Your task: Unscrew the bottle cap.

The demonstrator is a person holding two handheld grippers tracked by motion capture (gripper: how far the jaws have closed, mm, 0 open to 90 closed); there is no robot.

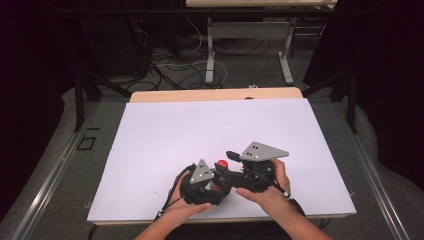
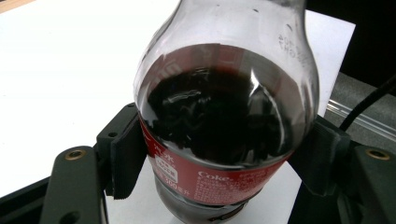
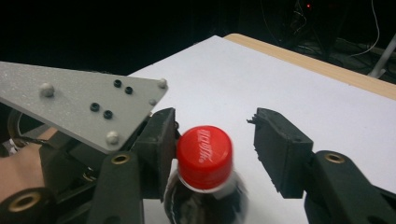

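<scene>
A Coke bottle with dark drink, a red label and a red cap stands upright near the front middle of the white table top. My left gripper is shut on the bottle, its pads pressed against the label on both sides. My right gripper is open around the cap: one jaw touches the cap's side and the other stands a little off it. In the high view the cap shows between the left gripper and the right gripper, with a hand on each.
The left gripper's grey three-cornered plate sits close beside the right jaws. A wooden table edge runs along the back. Beyond it lie floor cables and another table's metal legs. Dark curtains flank both sides.
</scene>
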